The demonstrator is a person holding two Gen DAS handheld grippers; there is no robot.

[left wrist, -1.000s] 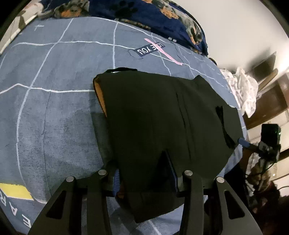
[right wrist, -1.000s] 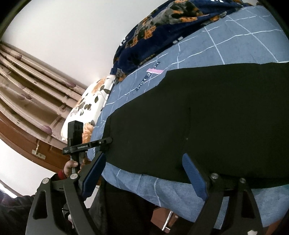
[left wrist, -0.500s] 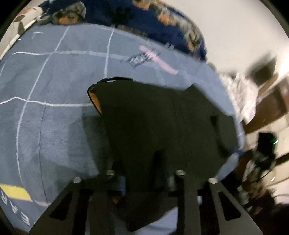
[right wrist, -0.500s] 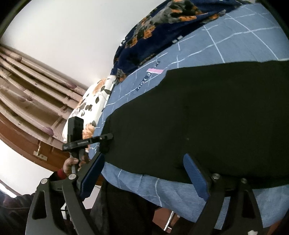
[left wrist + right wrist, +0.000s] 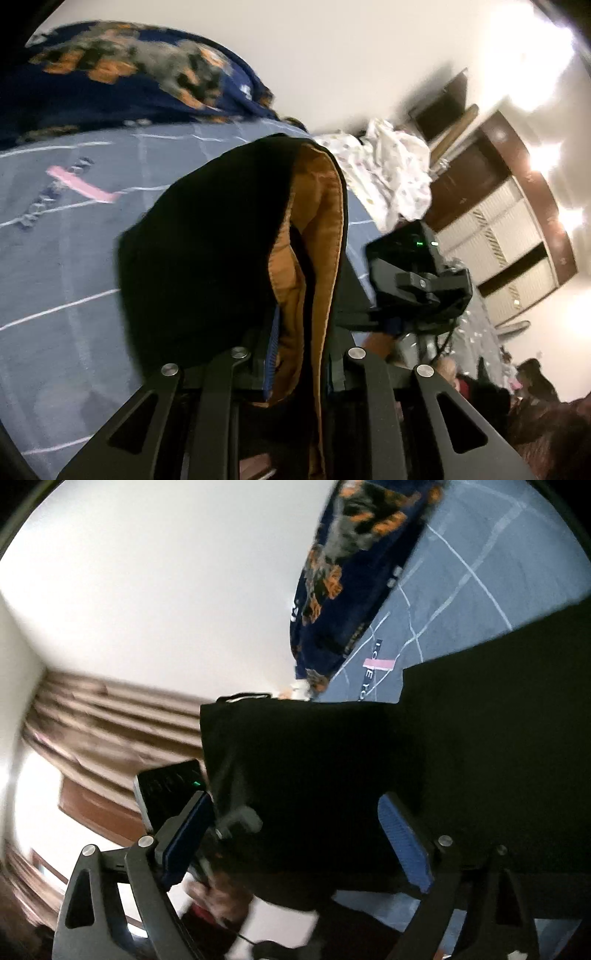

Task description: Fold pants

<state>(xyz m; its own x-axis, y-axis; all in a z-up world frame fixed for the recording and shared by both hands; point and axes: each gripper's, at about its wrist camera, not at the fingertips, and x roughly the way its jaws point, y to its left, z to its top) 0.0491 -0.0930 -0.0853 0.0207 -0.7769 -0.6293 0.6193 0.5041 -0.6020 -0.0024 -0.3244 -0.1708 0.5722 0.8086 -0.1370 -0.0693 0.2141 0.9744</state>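
Pants [image 5: 207, 251]: black garment with an orange-brown lining [image 5: 314, 236], lifted clear of the bed and bunched directly ahead of the left gripper [image 5: 295, 354]. The left gripper's jaws are clenched on a fold of the pants; cloth fills the space between them, and the blue pad of one finger [image 5: 272, 354] shows against the lining. The lining faces the right-hand side of these jaws, the black outer face the left-hand side. Beyond and to the left of the left jaws lies the bed sheet [image 5: 55, 258], grey-blue with white grid lines and a pink stripe [image 5: 83, 184]. A dark blue floral blanket [image 5: 110, 85] lies past the sheet, against the wall. To the right of the left jaws is the right gripper's black camera unit, with green lights showing. Further off in that direction are a white patterned cloth [image 5: 391, 173] and a dark wooden wardrobe [image 5: 509, 206]. In the right wrist view, the right gripper [image 5: 295, 842] has its jaws released, spread wide, with the blue pads [image 5: 406, 845] well apart. The pants [image 5: 332, 768] hang as a black sheet just ahead of and between these jaws; contact with either pad cannot be determined. Brown curtains [image 5: 110, 716] lie to the left of the right jaws.
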